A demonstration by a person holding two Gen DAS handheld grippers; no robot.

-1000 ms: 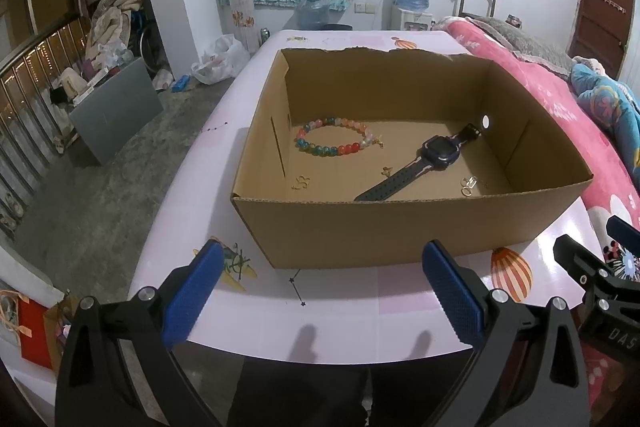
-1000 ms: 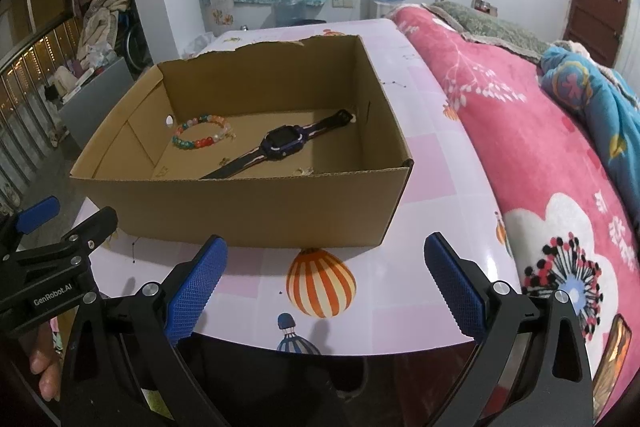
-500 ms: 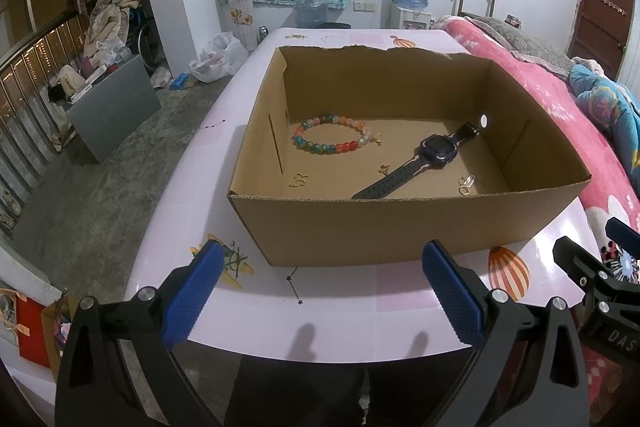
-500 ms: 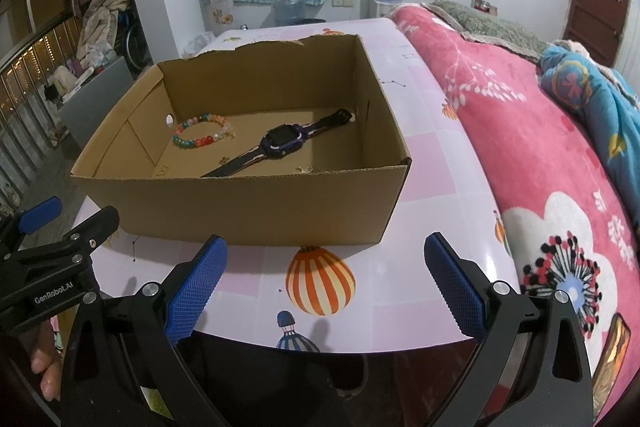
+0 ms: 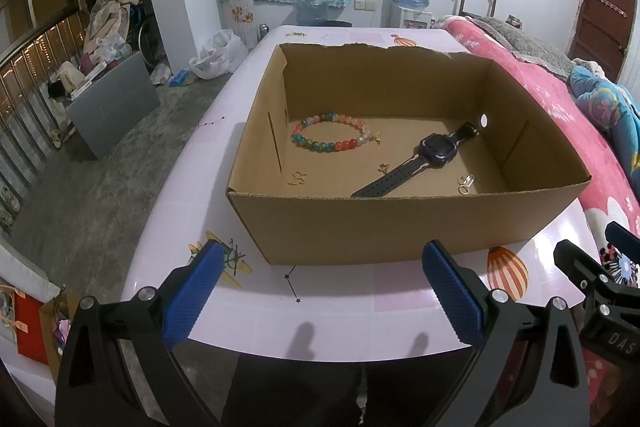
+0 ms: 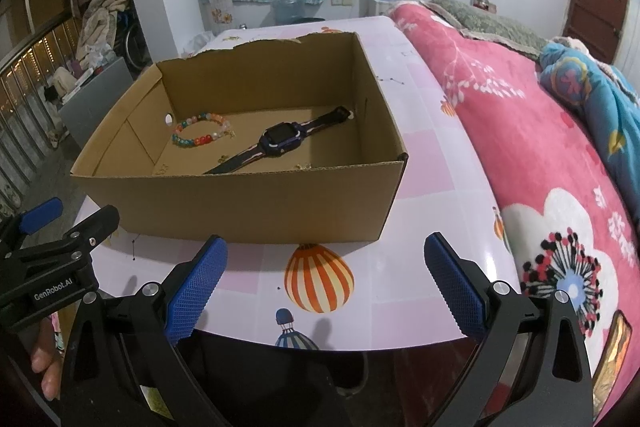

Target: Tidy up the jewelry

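Table has the box on it; inside lie the watch, the bracelet and some tiny charms. My left gripper and right gripper hang wide open, holding nothing.

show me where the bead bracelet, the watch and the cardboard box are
bead bracelet [image 5: 331, 137], left wrist view, on the near run of beads.
watch [image 5: 439, 151], left wrist view, on its dark face.
cardboard box [image 5: 400, 227], left wrist view, on the near outer wall.

Beaded bracelet and dark watch lie apart inside cardboard box.
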